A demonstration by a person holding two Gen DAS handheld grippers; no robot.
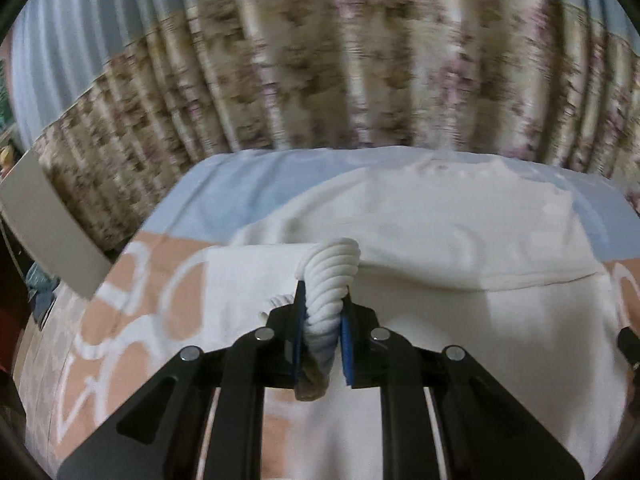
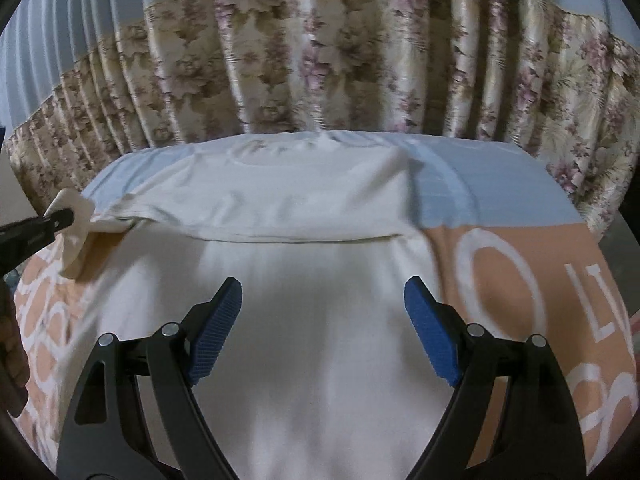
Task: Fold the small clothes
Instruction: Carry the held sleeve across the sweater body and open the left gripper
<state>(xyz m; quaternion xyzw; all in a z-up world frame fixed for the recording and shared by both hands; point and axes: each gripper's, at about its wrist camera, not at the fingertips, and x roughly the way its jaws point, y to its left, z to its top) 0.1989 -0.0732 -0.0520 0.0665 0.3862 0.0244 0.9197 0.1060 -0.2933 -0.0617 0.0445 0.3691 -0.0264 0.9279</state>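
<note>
- Left wrist view: your left gripper (image 1: 323, 300) is pinching a bunched, ribbed-looking roll of the cream garment (image 1: 440, 232), with the fingers (image 1: 301, 312) pressed in on the cloth from both sides.
- The garment is lying across the peach and blue sheet (image 1: 160, 276) on the bed, its far part already doubled over toward 12 o'clock, with the fold edge running off toward 3 o'clock from your grip.
- The risk here: you are holding a thick twist, not a flat edge. If you are pulling on that, the layers may slide unevenly and the fold line may skew or crease.
- The floral curtain (image 1: 340, 80) at 12 o'clock is blurring, so this gripper looks to be moving; a fast swing could drag the lower layer off its place.

- Right wrist view: your right gripper (image 2: 323, 300) is hanging above the near part of the garment (image 2: 300, 200) with its blue fingers (image 2: 430, 328) spread wide and nothing between them.
- At 9 o'clock the left gripper (image 2: 60, 220) is showing with the pinched cloth corner lifted off the sheet (image 2: 500, 260).
- The risk here: only one corner is being held. With the 3 o'clock end of the fold unsupported, a one-sided pull may swing the cloth round and open the fold.
- If you are lowering the spread fingers where they are, they may be catching both layers or the sheet beneath, lifting bedding along with the garment.
</note>
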